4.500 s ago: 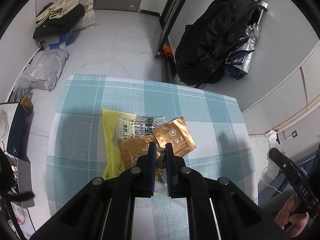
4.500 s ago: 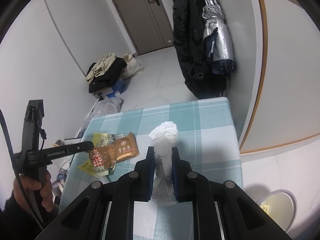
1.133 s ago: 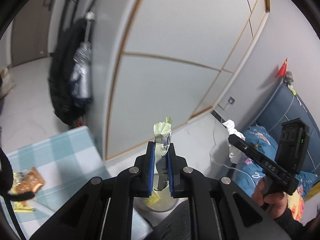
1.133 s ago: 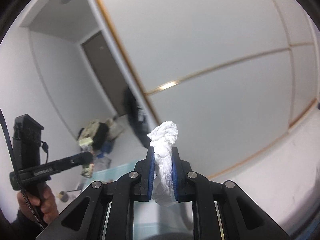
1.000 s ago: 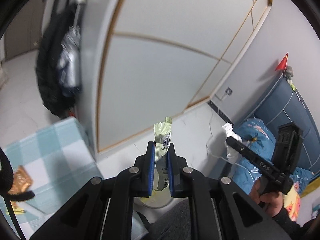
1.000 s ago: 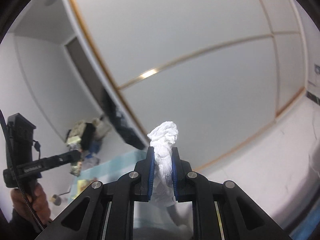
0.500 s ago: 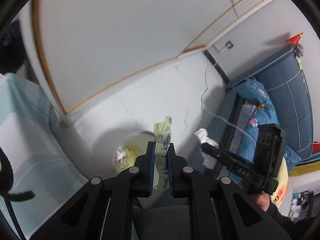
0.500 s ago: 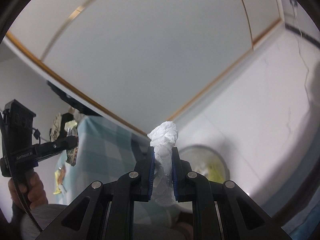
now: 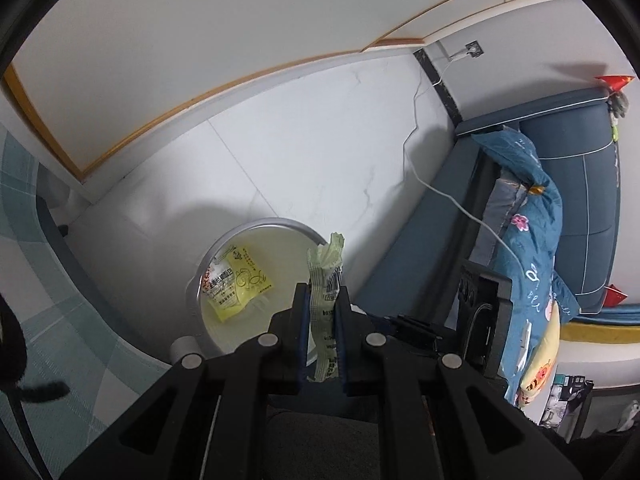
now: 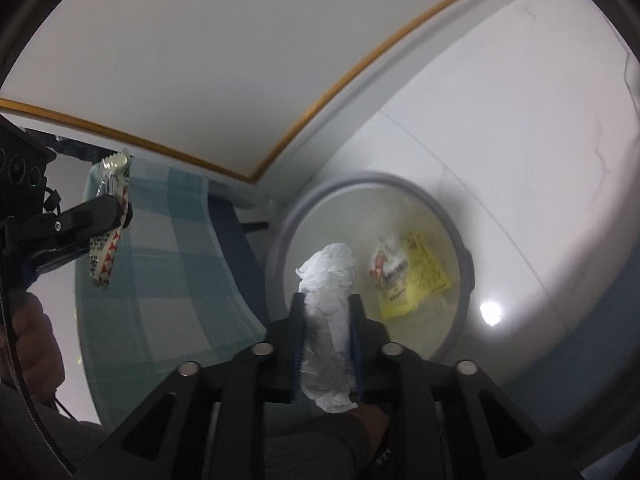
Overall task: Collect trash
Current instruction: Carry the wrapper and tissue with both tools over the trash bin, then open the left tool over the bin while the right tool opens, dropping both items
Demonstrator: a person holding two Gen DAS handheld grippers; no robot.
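Note:
My left gripper (image 9: pixel 322 292) is shut on a pale green snack wrapper (image 9: pixel 326 264) that stands upright between its pads, over the near right rim of a round grey bin (image 9: pixel 256 226) on the floor. A yellow packet (image 9: pixel 238 280) lies inside the bin. In the right wrist view my right gripper (image 10: pixel 326 300) hangs over the bin (image 10: pixel 280 240). Its jaws are opening, with a crumpled white tissue (image 10: pixel 332 272) between the pads and touching them. The left gripper (image 10: pixel 114 210) with its wrapper (image 10: pixel 106 256) shows at the left, over the table.
The table with a teal checked cloth (image 10: pixel 160 280) stands just left of the bin. A dark blue bed with a patterned quilt (image 9: pixel 532 220) stands to the right, and a white cable (image 9: pixel 440 196) trails across the floor. A hand (image 10: pixel 32 344) holds the left gripper's handle.
Both grippers have come down and tipped toward the floor bin, which now fills the views. The right jaws stand a little wider around the tissue. The wrapper stays clamped.

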